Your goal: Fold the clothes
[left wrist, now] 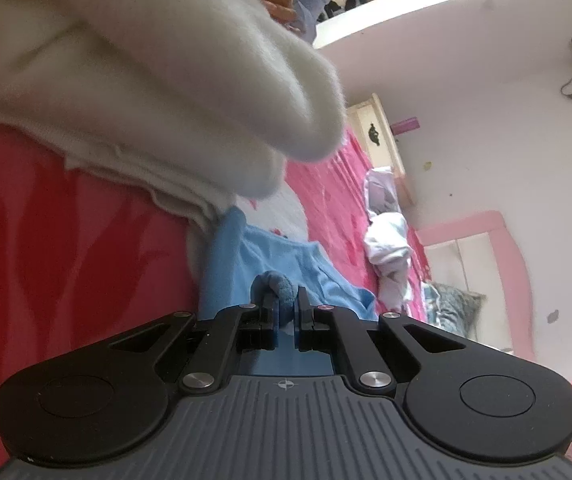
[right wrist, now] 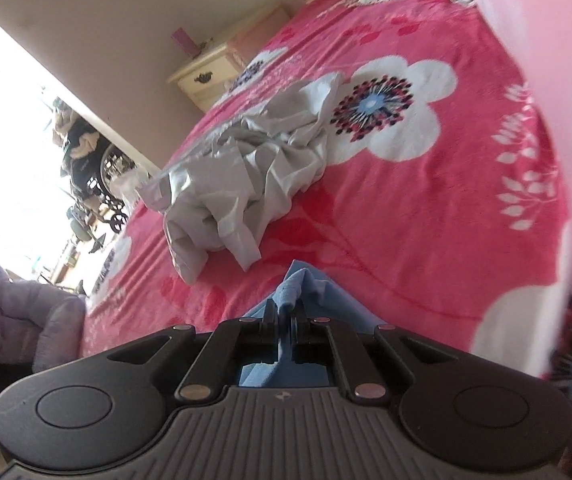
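Fuzzy white knit garment (left wrist: 145, 80), soft light-blue cloth garment (left wrist: 269, 252), plush pink floral fleece blanket (right wrist: 426, 208), crumpled smooth grey-white fabric (right wrist: 253, 168), matt black plastic gripper (right wrist: 284, 316)

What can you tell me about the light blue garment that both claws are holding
The light blue garment is soft, matte fabric like fleece or cotton knit. The left claw is shut on a bunched, thicker fold of it that looks darker and nubbly. The right claw pinches a thin, creased edge that rises into a peak. In the left view the rest spreads rumpled over the pink floral bedspread, next to a white fuzzy garment. Its full shape is hidden.
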